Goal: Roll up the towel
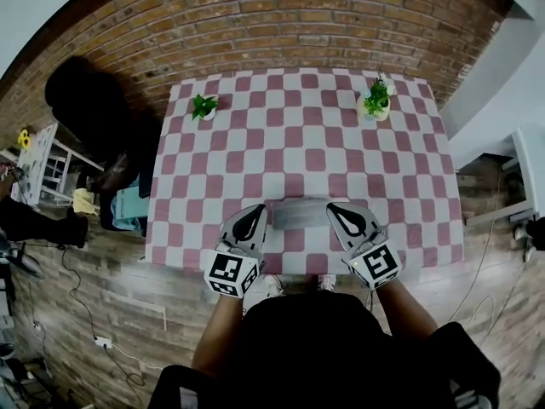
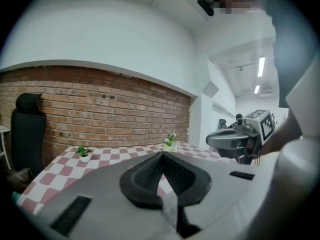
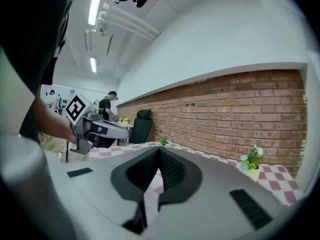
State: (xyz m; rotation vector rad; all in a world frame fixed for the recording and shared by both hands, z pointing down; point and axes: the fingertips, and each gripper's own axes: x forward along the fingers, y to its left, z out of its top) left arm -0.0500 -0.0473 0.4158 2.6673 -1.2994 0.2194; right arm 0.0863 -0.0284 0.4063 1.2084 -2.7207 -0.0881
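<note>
Head view: left gripper (image 1: 254,215) and right gripper (image 1: 339,213) both clenched, empty. Towel (image 1: 300,215) lies between them, unheld, looks rolled. Risk: it springs loose with nothing pinning it.

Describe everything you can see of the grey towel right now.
The grey towel looks like soft cloth, rolled into a short cylinder. It lies crosswise on the pink-and-white checked tablecloth near the table's near edge, between the left gripper and right gripper, both shut. Whether either touches it cannot be told.
</note>
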